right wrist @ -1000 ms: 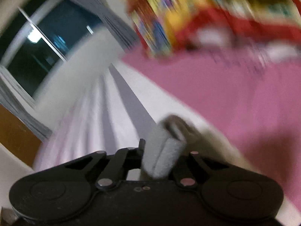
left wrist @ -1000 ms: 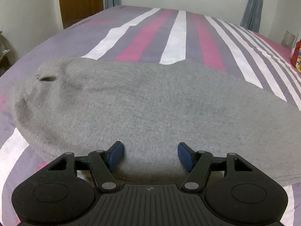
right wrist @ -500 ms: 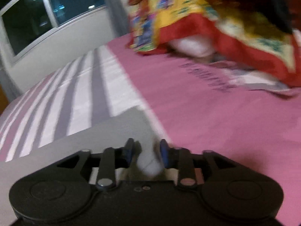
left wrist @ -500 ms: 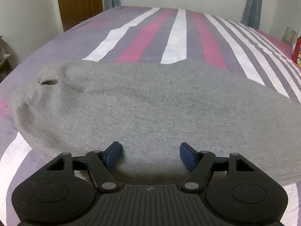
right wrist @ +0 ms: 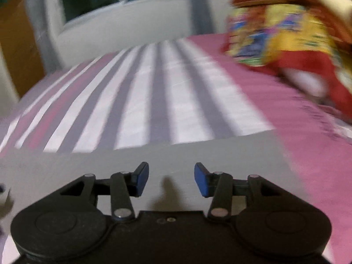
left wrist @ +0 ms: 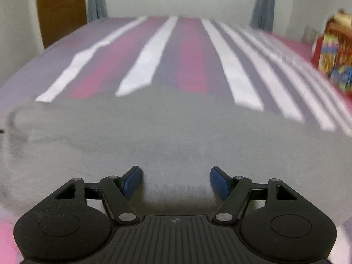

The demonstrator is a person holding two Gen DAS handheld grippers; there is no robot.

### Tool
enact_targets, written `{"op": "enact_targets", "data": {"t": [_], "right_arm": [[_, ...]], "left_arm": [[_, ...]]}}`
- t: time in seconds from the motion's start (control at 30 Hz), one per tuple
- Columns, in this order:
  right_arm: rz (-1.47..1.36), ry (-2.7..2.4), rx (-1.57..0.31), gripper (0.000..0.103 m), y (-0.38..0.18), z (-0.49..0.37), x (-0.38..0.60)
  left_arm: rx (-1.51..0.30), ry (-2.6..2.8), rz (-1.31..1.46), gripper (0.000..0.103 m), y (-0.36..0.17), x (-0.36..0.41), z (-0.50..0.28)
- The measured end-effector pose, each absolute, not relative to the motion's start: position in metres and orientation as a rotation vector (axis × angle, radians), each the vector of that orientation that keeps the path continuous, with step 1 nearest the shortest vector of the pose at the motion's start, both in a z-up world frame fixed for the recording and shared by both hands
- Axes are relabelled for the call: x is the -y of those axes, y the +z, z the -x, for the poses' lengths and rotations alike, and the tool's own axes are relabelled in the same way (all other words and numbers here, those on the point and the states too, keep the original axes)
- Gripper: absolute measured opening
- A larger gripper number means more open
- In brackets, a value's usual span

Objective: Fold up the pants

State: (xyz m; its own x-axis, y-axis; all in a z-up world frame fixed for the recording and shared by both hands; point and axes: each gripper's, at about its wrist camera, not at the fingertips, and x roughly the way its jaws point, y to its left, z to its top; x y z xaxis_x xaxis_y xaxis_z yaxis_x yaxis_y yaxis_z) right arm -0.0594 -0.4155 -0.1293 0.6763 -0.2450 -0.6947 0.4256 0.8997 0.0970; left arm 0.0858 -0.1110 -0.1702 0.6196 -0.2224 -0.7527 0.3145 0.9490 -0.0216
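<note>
A second ago the right gripper (right wrist: pixel 171 179) pinched a bunched fold of the grey pants (right wrist: pixel 198 151) between its fingers (right wrist: pixel 140 178). Its jaws have just been opening, and the fabric now lies flat on the bed (right wrist: pixel 154 101) with nothing between them. Its view has levelled out from a strong tilt. The left gripper (left wrist: pixel 175 181) has also been opening a little wider, nothing between its fingers, and its view has slid right along the pants (left wrist: pixel 176 136), bringing the colourful bedding (left wrist: pixel 334 50) into sight.
</note>
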Motion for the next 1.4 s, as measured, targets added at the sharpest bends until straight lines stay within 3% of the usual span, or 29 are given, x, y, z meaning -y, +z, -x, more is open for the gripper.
{"op": "enact_targets", "data": {"t": [0.03,0.07,0.1,0.37,0.57,0.77,1.0,1.07,1.13,1.33,1.4], "right_arm": [[-0.227,-0.373,-0.766,0.046,-0.137,0.054,0.407],[-0.199,-0.366,-0.805,0.046,-0.147,0.052,0.399],[-0.182,-0.349,-0.837,0.047,-0.157,0.055,0.392],[-0.149,-0.288,-0.836,0.047,-0.151,0.083,0.368],[-0.170,-0.188,-0.814,0.047,-0.142,0.040,0.327],[-0.063,-0.074,-0.874,0.049,-0.167,0.043,0.278],[-0.190,-0.081,-0.835,0.048,-0.149,0.043,0.301],[-0.234,-0.122,-0.792,0.061,-0.138,0.038,0.311],[-0.250,-0.153,-0.782,0.067,-0.133,0.024,0.320],[-0.178,-0.255,-0.802,0.067,-0.142,-0.011,0.342],[-0.146,-0.322,-0.867,0.070,-0.162,-0.019,0.353]], "left_arm": [[-0.839,-0.308,-0.147,0.076,-0.176,0.110,-0.082],[-0.833,-0.289,-0.164,0.087,-0.180,0.106,-0.078],[-0.840,-0.275,-0.143,0.089,-0.183,0.096,-0.073],[-0.826,-0.294,-0.119,0.089,-0.177,0.065,-0.035],[-0.792,-0.379,-0.100,0.089,-0.158,0.106,-0.047],[-0.832,-0.415,-0.167,0.089,-0.183,0.110,-0.022],[-0.827,-0.407,-0.089,0.089,-0.161,0.101,-0.027],[-0.807,-0.390,-0.078,0.089,-0.153,0.103,-0.039],[-0.804,-0.376,-0.072,0.089,-0.150,0.112,-0.061],[-0.835,-0.295,-0.094,0.089,-0.168,0.126,-0.110],[-0.852,-0.270,-0.092,0.103,-0.187,0.119,-0.115]]}}
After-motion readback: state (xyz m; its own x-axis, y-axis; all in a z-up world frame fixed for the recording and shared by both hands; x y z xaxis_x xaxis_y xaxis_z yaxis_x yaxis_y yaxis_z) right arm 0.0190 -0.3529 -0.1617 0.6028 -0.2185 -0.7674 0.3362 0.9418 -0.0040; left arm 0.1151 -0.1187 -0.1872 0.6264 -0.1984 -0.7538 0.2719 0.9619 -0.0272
